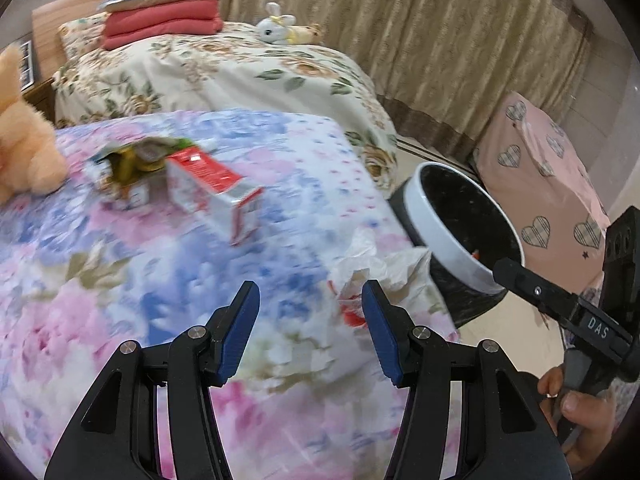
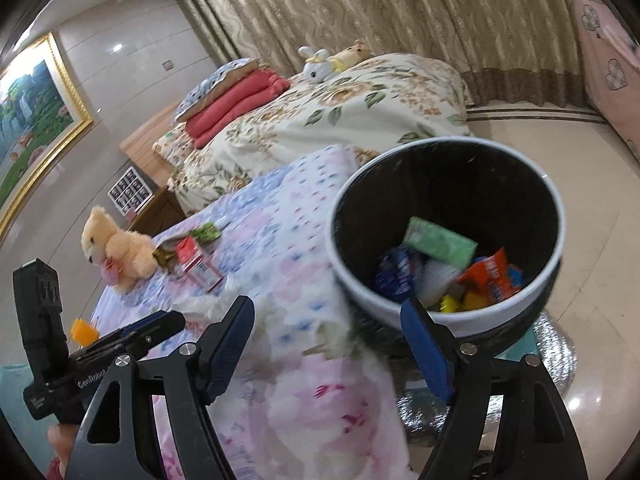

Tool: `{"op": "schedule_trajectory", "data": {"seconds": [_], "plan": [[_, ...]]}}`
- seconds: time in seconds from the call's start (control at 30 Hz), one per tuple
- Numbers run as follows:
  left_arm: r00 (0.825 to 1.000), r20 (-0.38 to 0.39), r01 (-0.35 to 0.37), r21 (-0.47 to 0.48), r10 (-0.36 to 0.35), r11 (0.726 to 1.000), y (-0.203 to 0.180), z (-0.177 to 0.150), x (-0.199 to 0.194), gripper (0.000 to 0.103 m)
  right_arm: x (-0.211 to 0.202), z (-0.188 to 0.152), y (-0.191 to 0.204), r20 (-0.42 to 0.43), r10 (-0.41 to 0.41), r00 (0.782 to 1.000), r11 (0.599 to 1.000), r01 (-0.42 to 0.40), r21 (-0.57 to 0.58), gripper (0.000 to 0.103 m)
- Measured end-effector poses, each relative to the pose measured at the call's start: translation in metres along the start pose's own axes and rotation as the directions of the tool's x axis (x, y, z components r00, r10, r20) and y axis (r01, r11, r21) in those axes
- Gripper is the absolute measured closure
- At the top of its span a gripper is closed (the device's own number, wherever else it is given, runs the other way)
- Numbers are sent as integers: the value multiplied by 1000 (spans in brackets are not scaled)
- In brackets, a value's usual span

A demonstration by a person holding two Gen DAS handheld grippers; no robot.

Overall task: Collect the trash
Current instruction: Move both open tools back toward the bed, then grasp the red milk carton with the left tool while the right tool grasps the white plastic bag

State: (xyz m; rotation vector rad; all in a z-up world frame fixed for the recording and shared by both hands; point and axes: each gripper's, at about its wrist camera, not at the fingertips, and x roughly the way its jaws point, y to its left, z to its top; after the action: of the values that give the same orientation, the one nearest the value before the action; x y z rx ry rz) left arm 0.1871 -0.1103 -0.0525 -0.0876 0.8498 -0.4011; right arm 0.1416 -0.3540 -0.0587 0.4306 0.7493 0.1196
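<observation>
On the near bed's pink-and-blue floral cover, several pieces of trash lie uncollected: a red-and-white carton on its side toward the far left, a greenish crumpled wrapper touching its left end, and a white crumpled wrapper with red print at the bed's right edge. The left gripper hangs over the cover with its jaws released and nothing between them; the white wrapper lies just beyond its right pad. Right of the bed stands 1 black bin with a white rim, already holding a green box, an orange packet and blue wrappers. The right gripper is at the bin's near rim, jaws spread wide and empty. A peach teddy bear sits on the cover's far left.
</observation>
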Motion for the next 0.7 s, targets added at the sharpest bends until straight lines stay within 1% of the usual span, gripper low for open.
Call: {"op": "schedule_trajectory", "data": {"seconds": [0.33,0.5,0.7], "plan": [[999,-8,-53,-68,53,996,43,-14,-8,49,19,-17,34,-52,59,997,997,-61,-41,25],[997,-8,-73,-86,73,994,56,-12,-6,49,31,-20,47,-77,75,994,995,-80,-58,24],[996,-14,-88,-89,87,992,63,-3,5,49,46,-18,58,-97,119,988,990,-125,-59,24]]}}
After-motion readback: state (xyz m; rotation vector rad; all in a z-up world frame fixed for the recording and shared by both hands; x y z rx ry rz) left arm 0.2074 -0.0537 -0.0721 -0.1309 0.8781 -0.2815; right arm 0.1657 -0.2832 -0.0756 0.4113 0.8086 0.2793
